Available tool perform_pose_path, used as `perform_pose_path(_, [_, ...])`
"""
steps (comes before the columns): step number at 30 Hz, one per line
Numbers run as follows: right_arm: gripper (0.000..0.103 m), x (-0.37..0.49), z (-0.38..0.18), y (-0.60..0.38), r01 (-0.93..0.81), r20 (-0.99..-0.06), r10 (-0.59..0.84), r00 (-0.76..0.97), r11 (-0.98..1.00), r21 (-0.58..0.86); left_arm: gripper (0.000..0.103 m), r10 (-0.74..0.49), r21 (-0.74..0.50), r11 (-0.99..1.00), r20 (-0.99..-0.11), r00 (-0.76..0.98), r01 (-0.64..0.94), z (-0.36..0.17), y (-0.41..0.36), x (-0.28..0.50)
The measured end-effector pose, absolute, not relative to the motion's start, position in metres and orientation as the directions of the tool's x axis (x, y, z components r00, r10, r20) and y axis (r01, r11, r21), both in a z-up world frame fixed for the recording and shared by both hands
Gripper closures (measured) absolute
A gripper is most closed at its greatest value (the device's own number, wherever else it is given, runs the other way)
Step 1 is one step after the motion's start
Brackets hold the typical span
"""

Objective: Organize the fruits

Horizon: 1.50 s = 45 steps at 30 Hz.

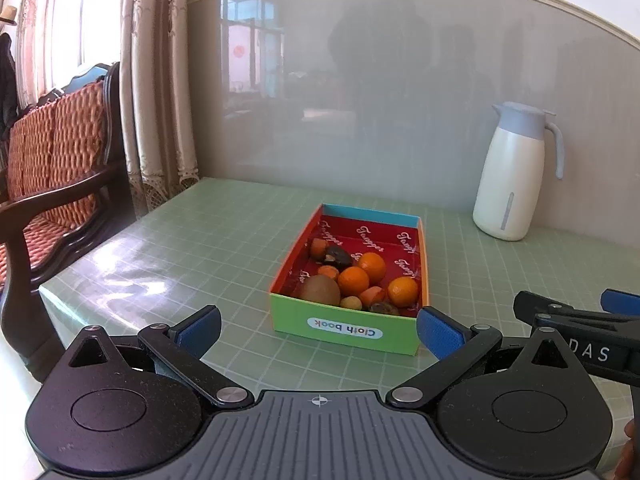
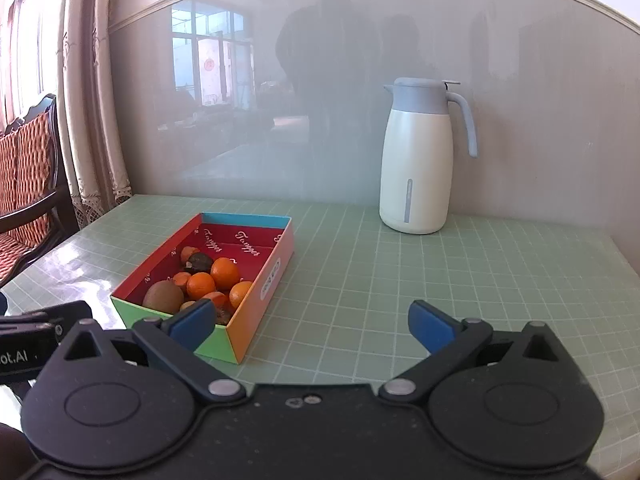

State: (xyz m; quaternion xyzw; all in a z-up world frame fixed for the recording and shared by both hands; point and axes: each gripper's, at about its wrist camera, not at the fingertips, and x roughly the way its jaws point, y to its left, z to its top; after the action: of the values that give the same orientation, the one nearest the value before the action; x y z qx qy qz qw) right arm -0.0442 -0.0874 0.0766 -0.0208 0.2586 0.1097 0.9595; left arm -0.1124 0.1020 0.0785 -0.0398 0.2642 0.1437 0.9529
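A colourful cardboard box (image 1: pixel 344 328) with a red inside stands on the green grid table; it also shows in the right wrist view (image 2: pixel 256 312). It holds oranges (image 1: pixel 353 280) (image 2: pixel 224 273), a brown kiwi (image 1: pixel 320 289) (image 2: pixel 162 297), a dark fruit (image 1: pixel 338 257) and several small pieces. My left gripper (image 1: pixel 318 332) is open and empty, just in front of the box's near end. My right gripper (image 2: pixel 312 326) is open and empty, to the right of the box's near corner. Its fingers (image 1: pixel 538 308) show at the right edge of the left wrist view.
A white thermos jug with a blue lid (image 1: pixel 512 176) (image 2: pixel 418 160) stands at the back right by the glossy wall panel. A wooden chair with orange cushions (image 1: pixel 52 168) is beyond the table's left edge, by the curtains. The table (image 2: pixel 440 280) stretches right of the box.
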Motion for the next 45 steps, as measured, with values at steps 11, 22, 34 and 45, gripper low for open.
perform_pose_path(11, [0.000, -0.042, 0.073, -0.085, -0.228, -0.507, 0.207, 0.837, 0.973, 0.021, 0.000, 0.249, -0.012, 0.954, -0.531, 0.810, -0.300, 0.075, 0.108, -0.107])
perform_pose_path(22, [0.000, -0.041, 0.073, -0.086, -0.235, -0.504, 0.218, 0.835, 0.972, 0.031, 0.000, 0.249, -0.006, 0.954, -0.532, 0.809, -0.298, 0.073, 0.108, -0.105])
perform_pose_path(34, [0.000, -0.040, 0.073, -0.086, -0.235, -0.506, 0.223, 0.833, 0.971, 0.041, 0.000, 0.249, -0.006, 0.954, -0.532, 0.809, -0.298, 0.072, 0.107, -0.103])
perform_pose_path(45, [0.000, -0.039, 0.072, -0.086, -0.238, -0.505, 0.227, 0.833, 0.970, 0.043, 0.000, 0.246, -0.003, 0.957, -0.531, 0.811, -0.292, 0.071, 0.106, -0.101])
